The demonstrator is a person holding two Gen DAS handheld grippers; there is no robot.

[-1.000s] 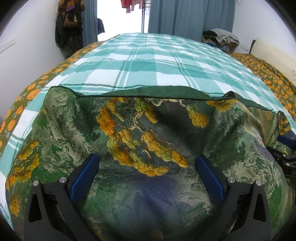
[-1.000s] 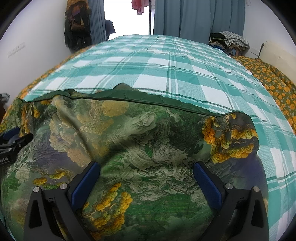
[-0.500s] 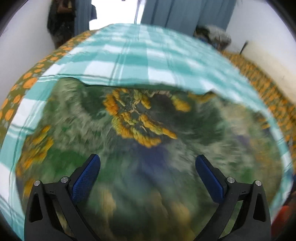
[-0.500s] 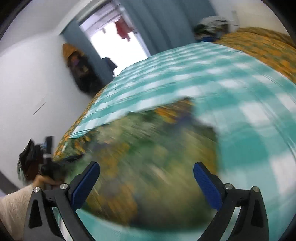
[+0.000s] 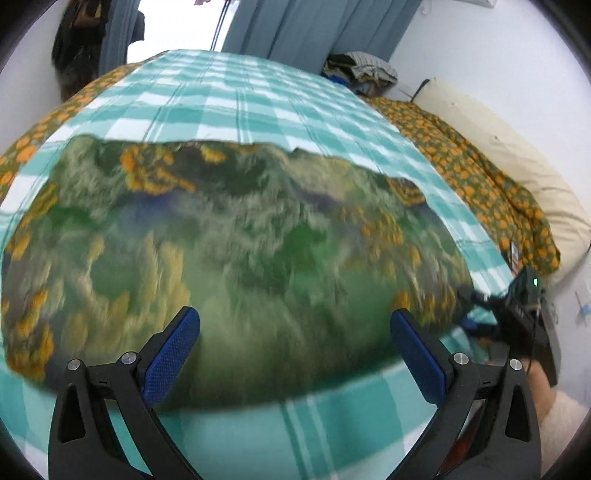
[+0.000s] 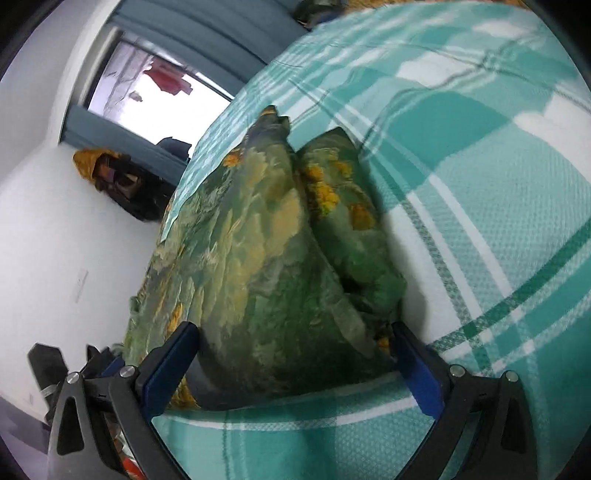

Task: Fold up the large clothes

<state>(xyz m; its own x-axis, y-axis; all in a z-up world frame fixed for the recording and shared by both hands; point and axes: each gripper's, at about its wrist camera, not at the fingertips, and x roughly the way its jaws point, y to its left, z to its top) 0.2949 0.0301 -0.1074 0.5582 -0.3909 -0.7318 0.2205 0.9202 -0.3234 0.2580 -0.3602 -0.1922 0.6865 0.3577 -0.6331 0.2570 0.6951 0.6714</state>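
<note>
- Teal-and-white checked bedsheet (image 5: 236,99) fills both views; blue curtains (image 5: 295,26) hang at the top of the left wrist frame, with a pile of clothes (image 5: 360,70) upper right.
- Left wrist view alone shows the whole green-and-orange printed garment (image 5: 236,251) spread across mid-frame, blurred, plus an orange-flowered blanket (image 5: 480,177) and a cream pillow (image 5: 517,166) along the right edge.
- Right wrist view alone shows the garment (image 6: 258,266) edge-on, folded into two layers, and a bright window (image 6: 147,96) at upper left.
- Bare sheet lies open beyond the garment's far edge, and in a strip between its near edge and the left gripper (image 5: 295,350).
- Left gripper's jaws stand wide apart, holding nothing.
- Right gripper (image 6: 295,365) is also spread wide, its fingers on either side of the garment's near end; whether they touch the cloth cannot be told.
- Right gripper (image 5: 517,317) shows at the lower right of the left view, by the garment's corner.
</note>
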